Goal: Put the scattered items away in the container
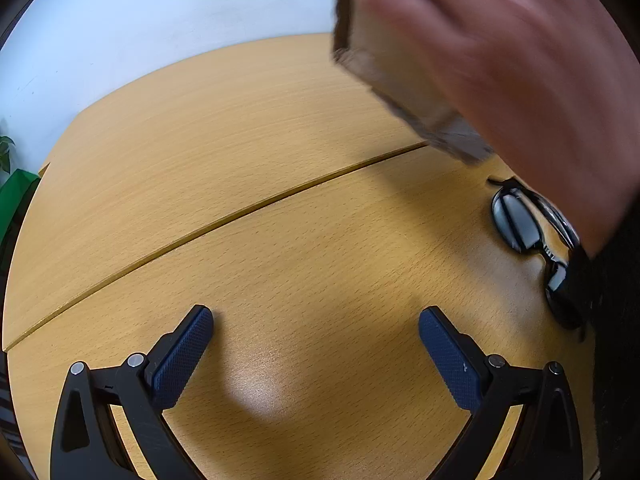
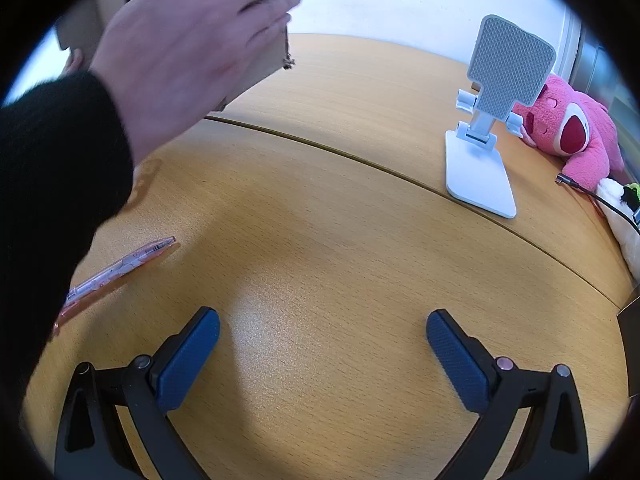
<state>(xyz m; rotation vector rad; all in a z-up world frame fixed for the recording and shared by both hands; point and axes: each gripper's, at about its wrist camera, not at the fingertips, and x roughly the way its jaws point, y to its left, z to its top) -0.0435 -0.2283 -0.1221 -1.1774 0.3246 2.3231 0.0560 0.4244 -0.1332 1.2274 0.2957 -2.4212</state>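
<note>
Nearest the lens, the left tool point(image 1: 316, 344) gapes with nothing between its 2 blue pads, hovering low over the counter point(image 1: 248, 184); the right tool point(image 2: 323, 346) is spread and empty too. Neither is working yet, probably because a bare hand point(image 2: 188, 52) is carrying the cardboard box point(image 1: 392, 76) (likely the container) above the counter. The sunglasses point(image 1: 532, 232) and pink pen point(image 2: 120, 268) lie loose, waiting.

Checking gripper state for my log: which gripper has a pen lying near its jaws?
The right gripper: a pink pen lies on the table left of its open jaws. The left gripper has sunglasses nearby instead.
</note>
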